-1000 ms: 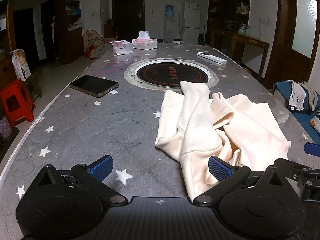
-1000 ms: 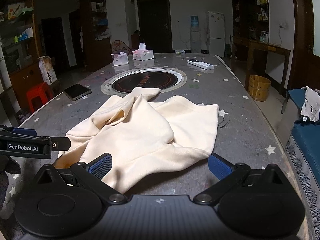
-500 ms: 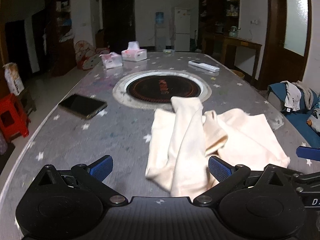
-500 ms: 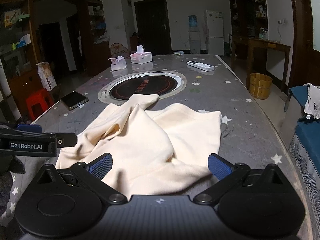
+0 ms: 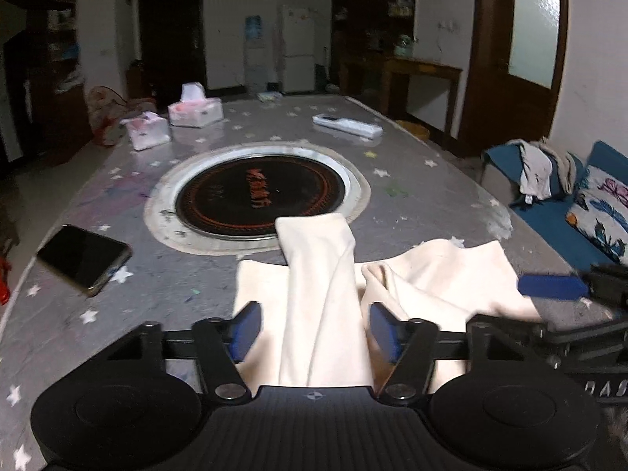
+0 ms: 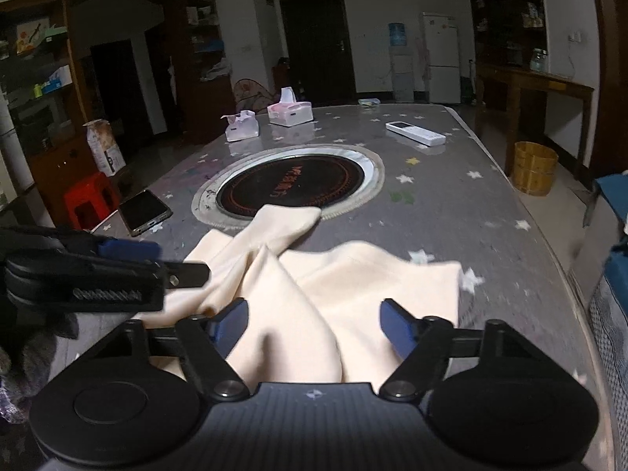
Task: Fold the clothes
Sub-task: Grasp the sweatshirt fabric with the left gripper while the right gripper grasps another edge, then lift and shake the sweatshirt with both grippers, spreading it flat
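Note:
A cream garment [image 5: 314, 274] lies crumpled on the grey star-patterned table [image 5: 117, 314], one sleeve reaching the round hob. My left gripper [image 5: 316, 329] is over its near edge. Its jaws are closing, with a long fold of the cloth between the blue pads [image 5: 245, 329], which still stand apart. My right gripper [image 6: 314, 327] is over the garment's [image 6: 353, 286] near right part. Its jaws are also closing, with cloth between them but not pinched. Each gripper shows in the other's view: the right gripper [image 5: 549, 286] and the left gripper [image 6: 129, 251].
A black phone [image 5: 84, 259] lies at the table's left edge. A round inset hob [image 5: 255, 196] is at the centre, with tissue boxes [image 5: 195, 112] and a white remote [image 5: 347, 125] beyond. A red stool [image 6: 88, 200] stands left of the table; a blue sofa with clothes [image 5: 541, 172] is to the right.
Both grippers moved forward over the garment's near edge. Both pairs of jaws went from wide open to partly closed, and cloth now lies between each pair.

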### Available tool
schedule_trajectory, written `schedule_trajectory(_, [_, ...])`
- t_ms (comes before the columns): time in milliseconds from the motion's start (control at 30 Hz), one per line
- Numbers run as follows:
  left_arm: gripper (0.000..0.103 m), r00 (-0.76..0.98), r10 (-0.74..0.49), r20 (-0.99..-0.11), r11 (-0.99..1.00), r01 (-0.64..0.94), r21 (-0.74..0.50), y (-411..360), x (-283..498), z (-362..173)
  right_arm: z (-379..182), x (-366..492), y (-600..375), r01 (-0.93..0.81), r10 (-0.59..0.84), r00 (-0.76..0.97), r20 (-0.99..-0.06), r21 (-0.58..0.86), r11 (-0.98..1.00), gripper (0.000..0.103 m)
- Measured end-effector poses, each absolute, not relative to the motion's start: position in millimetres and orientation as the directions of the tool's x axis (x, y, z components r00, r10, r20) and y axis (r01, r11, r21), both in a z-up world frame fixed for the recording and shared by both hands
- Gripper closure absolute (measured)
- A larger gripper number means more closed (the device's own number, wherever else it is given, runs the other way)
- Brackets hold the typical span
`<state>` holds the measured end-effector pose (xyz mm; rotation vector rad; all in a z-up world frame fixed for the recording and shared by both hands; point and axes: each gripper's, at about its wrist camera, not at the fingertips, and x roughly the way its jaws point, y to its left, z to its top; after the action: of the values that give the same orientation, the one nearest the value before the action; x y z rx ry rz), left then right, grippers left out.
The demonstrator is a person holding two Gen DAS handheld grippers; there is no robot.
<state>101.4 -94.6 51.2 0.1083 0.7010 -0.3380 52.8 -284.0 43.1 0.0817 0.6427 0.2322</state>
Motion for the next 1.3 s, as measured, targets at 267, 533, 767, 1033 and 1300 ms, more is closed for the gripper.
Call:
schedule_trajectory(267, [0.083, 0.630, -0.349, -0.694, 0.900, 0.431, -0.062, -101, 122, 33, 44, 92, -279, -0.267, 0.322, 0.732, -0.601, 0.181, 0.946, 0.046])
schedule_trajectory(533, [0.097, 0.630, -0.372, -0.682, 0.894, 0.442, -0.079, -92, 122, 31, 30, 125, -266, -0.337, 0.406, 0.655, -0.637, 0.235, 0.912, 0.059])
schedule_trajectory(767, [0.097, 0.678, -0.347, -0.648, 0.919, 0.382, -0.093, -71, 118, 43, 21, 128, -260, -0.358, 0.434, 0.612, -0.661, 0.258, 0.897, 0.089])
schedule_trajectory(1033, [0.098, 0.747, -0.291, -0.598, 0.951, 0.291, -0.100, -40, 97, 64, 44, 95, -265, -0.328, 0.376, 0.701, -0.605, 0.194, 0.924, 0.097])
schedule_trajectory(1300, [0.098, 0.800, -0.230, -0.554, 0.973, 0.209, -0.102, -4, 61, 81, 73, 50, -286, -0.267, 0.301, 0.786, -0.540, 0.144, 0.953, 0.098])
